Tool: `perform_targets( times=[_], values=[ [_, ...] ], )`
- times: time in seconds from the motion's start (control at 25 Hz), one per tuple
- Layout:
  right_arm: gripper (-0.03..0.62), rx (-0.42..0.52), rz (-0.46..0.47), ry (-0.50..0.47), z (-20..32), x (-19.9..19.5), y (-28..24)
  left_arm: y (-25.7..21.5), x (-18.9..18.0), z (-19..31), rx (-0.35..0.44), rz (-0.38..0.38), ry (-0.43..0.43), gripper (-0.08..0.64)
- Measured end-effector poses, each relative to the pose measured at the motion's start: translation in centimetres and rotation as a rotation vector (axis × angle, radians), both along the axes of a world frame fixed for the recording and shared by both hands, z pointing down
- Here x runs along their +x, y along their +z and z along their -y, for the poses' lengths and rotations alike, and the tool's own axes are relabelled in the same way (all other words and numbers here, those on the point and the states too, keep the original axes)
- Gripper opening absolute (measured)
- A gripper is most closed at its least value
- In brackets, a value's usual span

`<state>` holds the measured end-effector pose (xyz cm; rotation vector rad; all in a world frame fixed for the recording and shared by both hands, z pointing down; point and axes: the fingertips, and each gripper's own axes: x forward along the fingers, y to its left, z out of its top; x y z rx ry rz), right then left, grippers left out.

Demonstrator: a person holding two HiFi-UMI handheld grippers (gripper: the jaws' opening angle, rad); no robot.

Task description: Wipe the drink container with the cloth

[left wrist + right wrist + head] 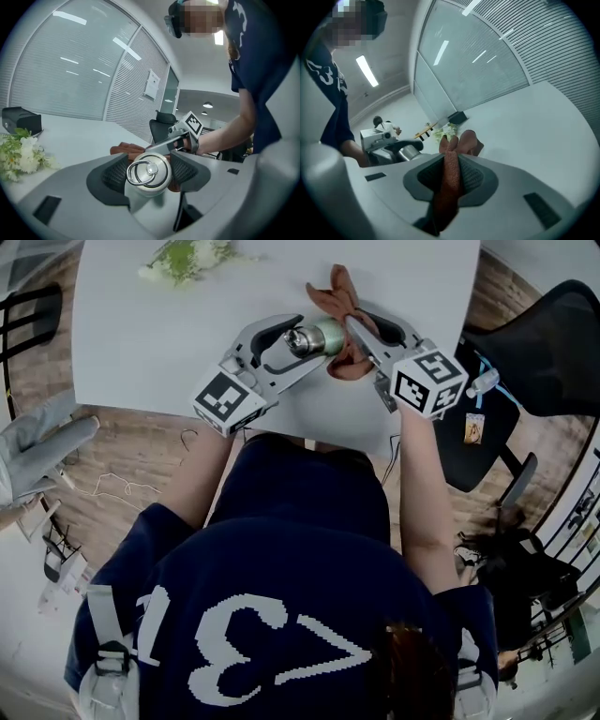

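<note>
A silver drink container (317, 337) with a ring on its lid (147, 172) lies sideways above the white table (141, 334). My left gripper (302, 339) is shut on its lid end, pads on both sides. A brown cloth (339, 294) drapes over the container's far end. My right gripper (361, 331) is shut on that cloth, and a fold of it (451, 180) stands pinched between the pads. In the right gripper view the container (408, 152) shows at left, held in the left gripper (389, 145). The cloth (125, 149) peeks out behind the lid.
A bunch of white flowers (187, 256) lies at the table's far left, with a black box (21, 119) behind it. A black office chair (544, 343) stands to the right of the table. The table's near edge runs just under both grippers.
</note>
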<state>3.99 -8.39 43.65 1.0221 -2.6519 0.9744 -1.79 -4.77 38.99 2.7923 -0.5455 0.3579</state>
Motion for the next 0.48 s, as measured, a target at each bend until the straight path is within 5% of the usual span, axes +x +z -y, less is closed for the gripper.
perform_targets(
  times=[0.24, 0.48],
  values=[
    [0.072, -0.051, -0.128, 0.082, 0.4, 2.9, 4.5, 0.5, -0.9, 0.0, -0.035, -0.020, -0.048, 0.281],
    [0.072, -0.015, -0.035, 0.029, 0.5, 0.5, 1.3, 0.6, -1.3, 0.6, -0.091, -0.059, -0.100, 0.281]
  ],
)
